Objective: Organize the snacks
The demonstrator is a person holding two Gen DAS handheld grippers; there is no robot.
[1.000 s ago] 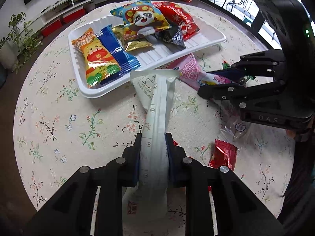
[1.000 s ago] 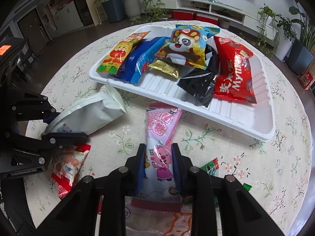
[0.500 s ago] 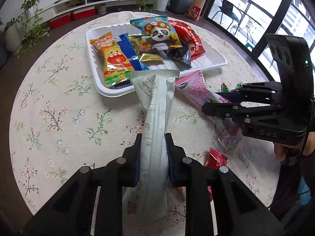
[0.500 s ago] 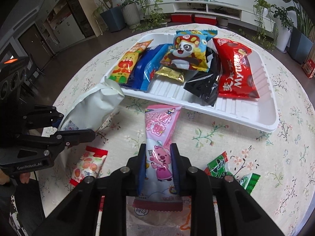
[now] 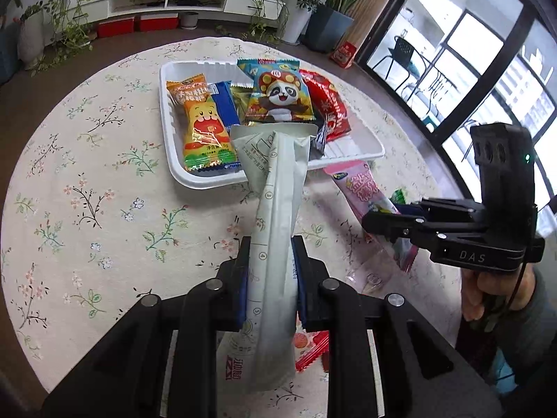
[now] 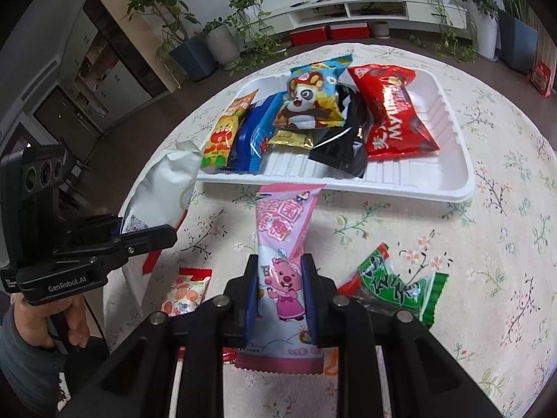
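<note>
White packet (image 5: pixel 275 230) lengthwise toward tray (image 5: pixel 167 146)

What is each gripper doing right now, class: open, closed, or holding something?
Left gripper: closed on the white snack pouch.
Right gripper: closed on the pink candy packet.

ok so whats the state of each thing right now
left gripper: shut on white packet
white packet: held, lifted
right gripper: shut on pink packet
pink packet: held, lifted
white tray: part filled with snacks
green packet: loose on tablecloth
orange-print packet: loose on tablecloth
</note>
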